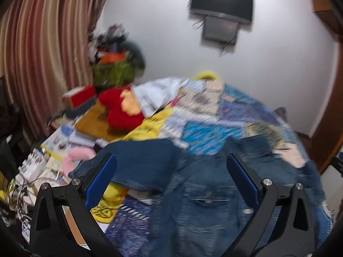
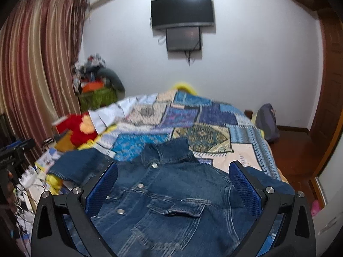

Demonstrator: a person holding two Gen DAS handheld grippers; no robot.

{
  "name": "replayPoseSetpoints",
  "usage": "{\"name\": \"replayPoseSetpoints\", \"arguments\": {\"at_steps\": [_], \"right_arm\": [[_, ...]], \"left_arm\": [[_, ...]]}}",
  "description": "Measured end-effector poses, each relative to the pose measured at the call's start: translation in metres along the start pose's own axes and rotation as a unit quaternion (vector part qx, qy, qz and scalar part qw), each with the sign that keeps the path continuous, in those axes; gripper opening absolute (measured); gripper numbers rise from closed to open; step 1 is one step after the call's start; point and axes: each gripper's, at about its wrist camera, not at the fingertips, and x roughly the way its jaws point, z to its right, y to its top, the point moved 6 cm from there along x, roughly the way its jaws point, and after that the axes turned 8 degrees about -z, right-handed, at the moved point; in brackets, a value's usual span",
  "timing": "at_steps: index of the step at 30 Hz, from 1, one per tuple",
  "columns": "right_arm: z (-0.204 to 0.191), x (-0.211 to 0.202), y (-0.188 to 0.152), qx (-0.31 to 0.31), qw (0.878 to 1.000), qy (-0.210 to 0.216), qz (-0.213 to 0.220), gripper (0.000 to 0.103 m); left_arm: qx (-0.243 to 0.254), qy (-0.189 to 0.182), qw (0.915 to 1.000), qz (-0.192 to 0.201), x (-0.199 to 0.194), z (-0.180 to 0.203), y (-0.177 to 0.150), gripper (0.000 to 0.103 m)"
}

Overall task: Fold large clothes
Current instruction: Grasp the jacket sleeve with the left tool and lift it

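A dark blue denim jacket point(image 2: 171, 194) lies face up on the patchwork bedspread point(image 2: 193, 117), collar toward the far wall, buttons and a chest pocket showing. It also shows in the left wrist view point(image 1: 193, 197), blurred, with one sleeve point(image 1: 137, 162) spread to the left. My left gripper point(image 1: 171, 167) is open and empty above the jacket's left part. My right gripper point(image 2: 173, 175) is open and empty above the jacket's chest, with its blue pads point(image 2: 244, 190) on either side.
A red plush toy point(image 1: 122, 109) and white papers point(image 1: 154, 94) lie at the bed's left side. Books, cables and clutter point(image 1: 32, 171) crowd the left. A striped curtain point(image 2: 32, 64), a wall TV point(image 2: 182, 10) and a wooden door point(image 2: 330, 85) surround the bed.
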Motion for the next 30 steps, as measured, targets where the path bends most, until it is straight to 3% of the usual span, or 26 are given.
{"name": "replayPoseSetpoints", "arguments": {"at_steps": [3,6,9,13,19,23,26,30], "right_arm": [[0.004,0.044,0.0,-0.009,0.999,-0.008,-0.035,0.103],[0.004,0.086,-0.004,-0.033,0.997,-0.025,-0.066,0.103],[0.003,0.124,-0.008,-0.062,0.993,-0.041,-0.096,0.103],[0.005,0.162,-0.016,-0.08,0.987,-0.035,-0.137,0.103],[0.008,0.204,-0.027,-0.066,0.978,0.006,-0.199,0.103],[0.01,0.229,-0.034,-0.056,0.97,0.021,-0.238,0.103],[0.012,0.24,-0.04,-0.046,0.964,0.036,-0.26,0.102],[0.016,0.243,-0.046,-0.029,0.96,0.048,-0.273,0.1]], "left_arm": [[-0.02,0.019,0.9987,-0.043,0.041,-0.024,-0.007,0.103],[-0.062,0.007,0.9923,-0.107,0.084,-0.05,-0.024,0.103],[-0.107,-0.004,0.9795,-0.17,0.123,-0.074,-0.046,0.103],[-0.163,-0.022,0.9619,-0.218,0.153,-0.091,-0.069,0.097],[-0.221,-0.06,0.9442,-0.237,0.18,-0.106,-0.07,0.079],[-0.243,-0.045,0.9401,-0.235,0.193,-0.118,-0.058,0.06],[-0.247,-0.013,0.9402,-0.234,0.199,-0.127,-0.051,0.039],[-0.209,0.047,0.9531,-0.214,0.191,-0.125,-0.037,0.018]]}}
